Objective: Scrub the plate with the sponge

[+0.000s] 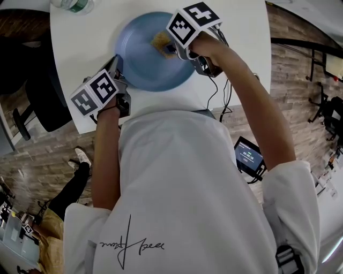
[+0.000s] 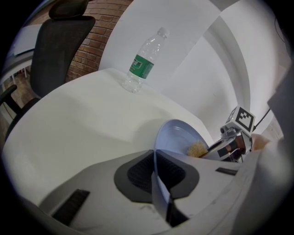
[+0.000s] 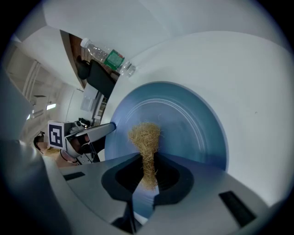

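Observation:
A round blue plate (image 1: 140, 59) lies on the white table (image 1: 80, 64). My left gripper (image 1: 118, 72) is shut on its near left rim; in the left gripper view the plate's edge (image 2: 161, 137) runs between the jaws. My right gripper (image 1: 172, 49) is shut on a tan fibrous sponge (image 1: 160, 40) and holds it against the plate's inner surface. In the right gripper view the sponge (image 3: 146, 140) sticks out from between the jaws onto the blue plate (image 3: 193, 124). The left gripper view also catches the sponge (image 2: 196, 148) beside the right gripper (image 2: 212, 148).
A clear plastic water bottle (image 2: 143, 62) with a green label lies at the table's far edge (image 1: 75, 5). A black office chair (image 2: 57, 50) stands beyond the table's left side. Cables (image 1: 214, 96) hang off the near edge. A small screen device (image 1: 247, 156) is at my right hip.

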